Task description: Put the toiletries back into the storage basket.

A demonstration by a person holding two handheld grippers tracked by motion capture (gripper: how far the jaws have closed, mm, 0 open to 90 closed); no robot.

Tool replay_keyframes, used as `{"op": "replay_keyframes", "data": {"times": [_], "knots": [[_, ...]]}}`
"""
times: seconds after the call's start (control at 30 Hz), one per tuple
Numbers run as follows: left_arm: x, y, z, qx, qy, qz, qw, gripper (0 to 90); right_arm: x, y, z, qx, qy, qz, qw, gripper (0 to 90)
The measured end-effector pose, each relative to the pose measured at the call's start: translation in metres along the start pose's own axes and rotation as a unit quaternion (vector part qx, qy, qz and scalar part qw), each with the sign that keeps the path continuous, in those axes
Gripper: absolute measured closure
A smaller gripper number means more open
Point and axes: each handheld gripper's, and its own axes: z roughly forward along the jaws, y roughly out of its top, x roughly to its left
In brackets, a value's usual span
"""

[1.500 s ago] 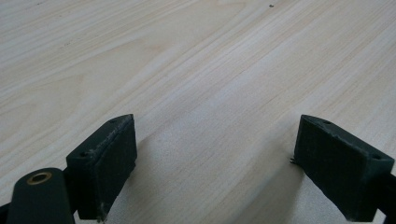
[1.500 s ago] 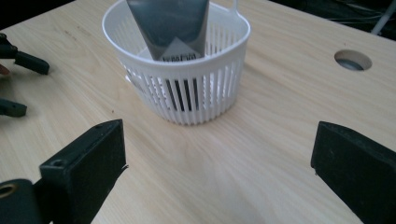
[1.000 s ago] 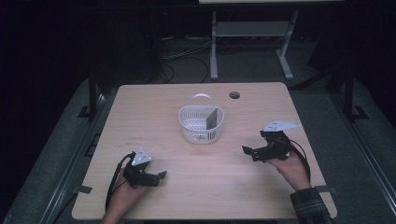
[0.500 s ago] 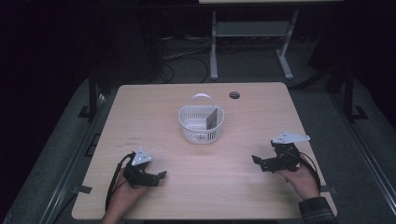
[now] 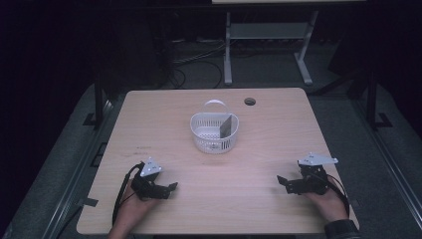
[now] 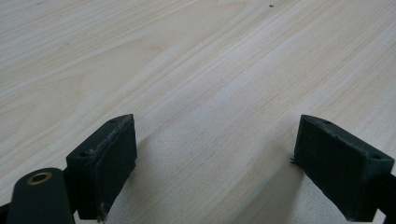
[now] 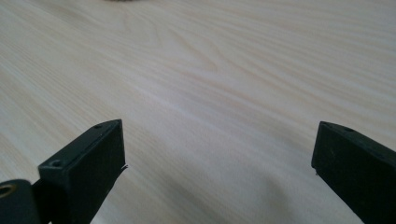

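Pale wood-grain worktop [image 5: 164, 129] with rounded corners, faintly marked by a few small dark scuffs [image 5: 144, 147] toward the left side. Near the far edge, right of centre, a small round dark cable hole [image 5: 250, 101]. Beyond the far edge, on a dim grey floor [image 5: 59, 164], a white metal frame [image 5: 228, 55] standing on two legs joined by a crossbar. Just left of that frame, loose dark cables [image 5: 199, 62] lying coiled on the floor. At either side of the worktop, a black upright post: one at the left [image 5: 98, 94], one at the right [image 5: 370, 94]. By the near left corner, a short strip of tape [image 5: 89, 202] on the floor.
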Motion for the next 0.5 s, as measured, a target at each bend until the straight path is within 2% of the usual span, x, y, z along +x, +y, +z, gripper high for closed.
{"op": "replay_keyframes", "data": {"times": [0.17,0.5], "knots": [[0.000,0.000,0.000,0.000,0.000,0.000,1.0000,12.2,0.000,-0.011,0.002,0.019,-0.008,-0.006,0.9998,2.5],[0.000,0.000,0.000,0.000,0.000,0.000,1.0000,12.2,0.000,-0.016,0.006,0.032,-0.022,-0.011,0.9992,2.6]]}}
